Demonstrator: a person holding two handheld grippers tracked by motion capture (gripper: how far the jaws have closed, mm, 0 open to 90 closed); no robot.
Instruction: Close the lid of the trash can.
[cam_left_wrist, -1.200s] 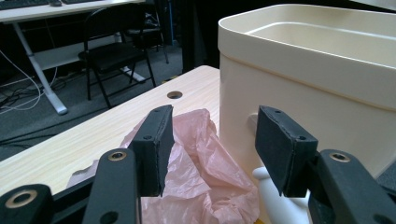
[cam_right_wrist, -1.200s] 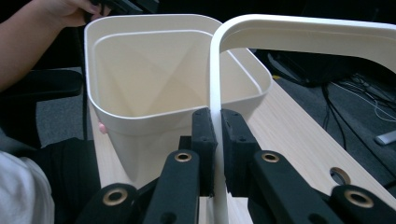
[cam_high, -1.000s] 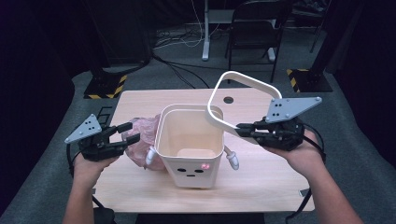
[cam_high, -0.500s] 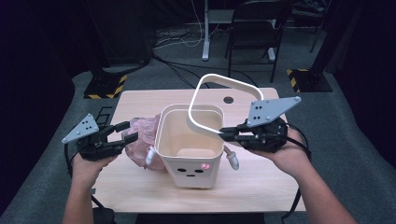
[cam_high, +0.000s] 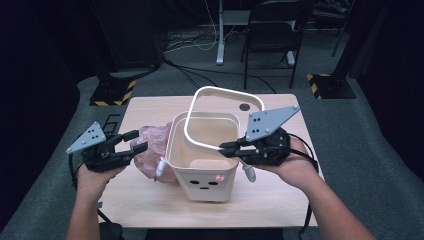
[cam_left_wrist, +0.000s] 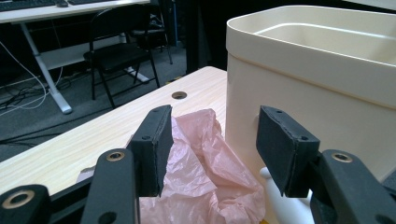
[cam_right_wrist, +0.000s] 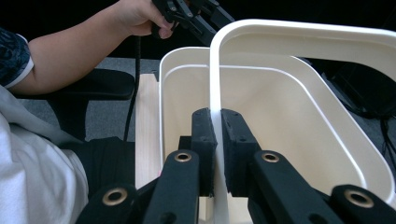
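A cream bin (cam_high: 205, 165) with a small face on its front stands mid-table. Its inside (cam_right_wrist: 280, 126) holds nothing I can see. My right gripper (cam_high: 225, 147) is shut on the near edge of a white rounded ring (cam_high: 225, 89), which hangs tilted over the bin's mouth. In the right gripper view, the pads (cam_right_wrist: 203, 135) pinch the ring (cam_right_wrist: 299, 28) on both sides. A crumpled pink plastic bag (cam_high: 152, 150) lies against the bin's left wall. My left gripper (cam_high: 137, 141) hovers open just above the bag (cam_left_wrist: 205, 163), touching nothing.
The bin sits on a light wooden table (cam_high: 150, 200) with a cable hole (cam_high: 244, 107) near the far edge. White peg handles (cam_high: 248, 172) stick out of the bin's sides. A black chair (cam_high: 272, 30) and a desk leg stand on the floor beyond.
My right gripper has carried the ring leftward, from beside the bin's right edge to over its opening. The left gripper has stayed in place.
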